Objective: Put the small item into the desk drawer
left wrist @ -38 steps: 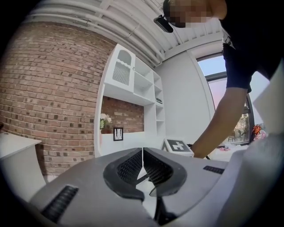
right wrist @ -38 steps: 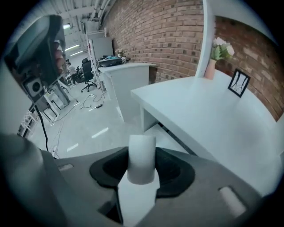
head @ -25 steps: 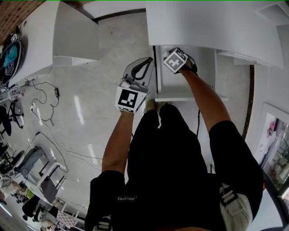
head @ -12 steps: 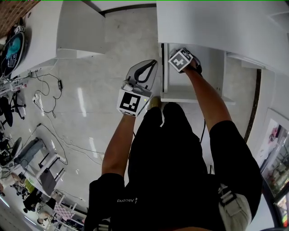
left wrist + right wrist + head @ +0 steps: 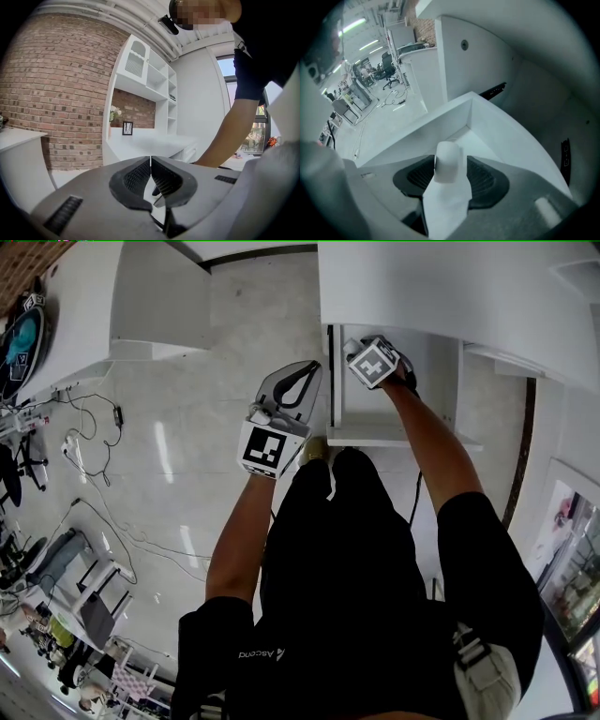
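Jaws of the right gripper (image 5: 451,178) are opening inside the pulled-out desk drawer (image 5: 487,136), with the small item (image 5: 448,161) standing between their ribbed black pads (image 5: 485,180). The item is showing as plain matte white all over, without print or marking. It has a blunt, rounded top and is widening into a broader, flared base that is running down toward the camera. Its surface is looking soft and even, and what it is made of cannot be told. It is rising upright, filling most of the gap between the pads, and whether they are pressing on its sides is hard to make out. Behind it, the white drawer floor and two side walls are meeting in a corner.

In the head view, the person, dressed in black, is leaning over and reaching the right arm into the drawer (image 5: 412,413), which is hanging open beneath the white bench (image 5: 450,287). The left gripper (image 5: 298,390) is hovering over the pale floor (image 5: 187,474), just beside the drawer's left wall. Its jaws are resting together, pad against pad, with nothing between them.
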